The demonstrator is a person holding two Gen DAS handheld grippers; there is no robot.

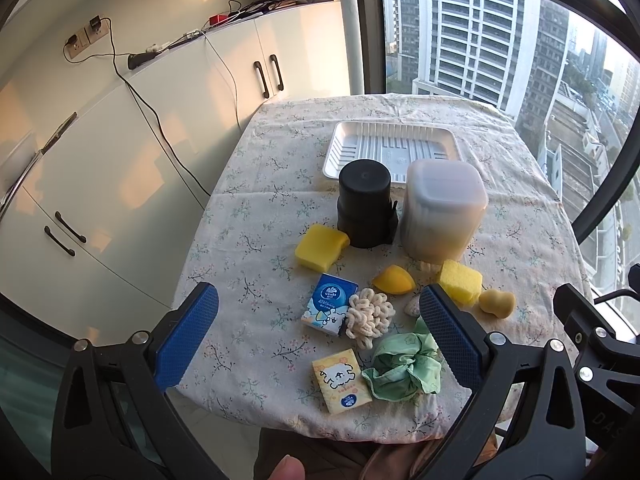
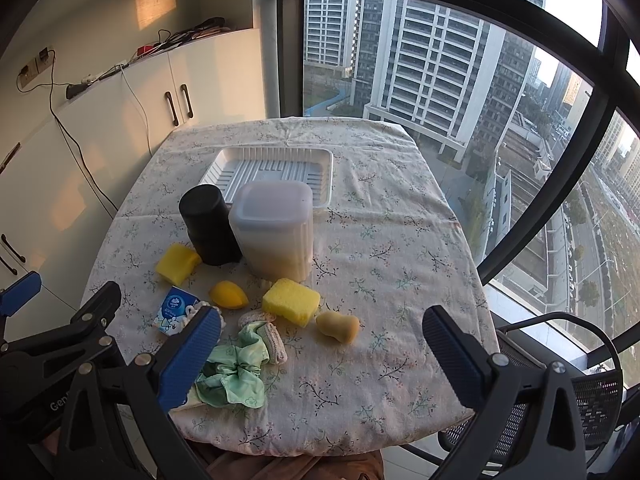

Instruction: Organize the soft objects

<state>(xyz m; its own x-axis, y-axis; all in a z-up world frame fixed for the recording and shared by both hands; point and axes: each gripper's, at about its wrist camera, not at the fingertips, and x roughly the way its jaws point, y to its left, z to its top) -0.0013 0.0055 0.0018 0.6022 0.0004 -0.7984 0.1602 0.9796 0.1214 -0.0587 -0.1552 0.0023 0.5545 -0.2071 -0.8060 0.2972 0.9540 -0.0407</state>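
Risk: your left gripper and right gripper hung spread, empty; green scrunchie could snag crocheted scrunchie.

The tablecloth is cream with a small floral sprig pattern; at the frame's centre a white ribbed tray, a black canister and a frosted grey-white container; below them two yellow sponges, an orange-yellow teardrop puff and a mustard gourd-shaped puff; lower centre, a blue-and-white tissue pack, a yellow pack with a white cartoon animal, a cream looped scrunchie, a pale green scrunchie; the gripper pads are blue on black frames.
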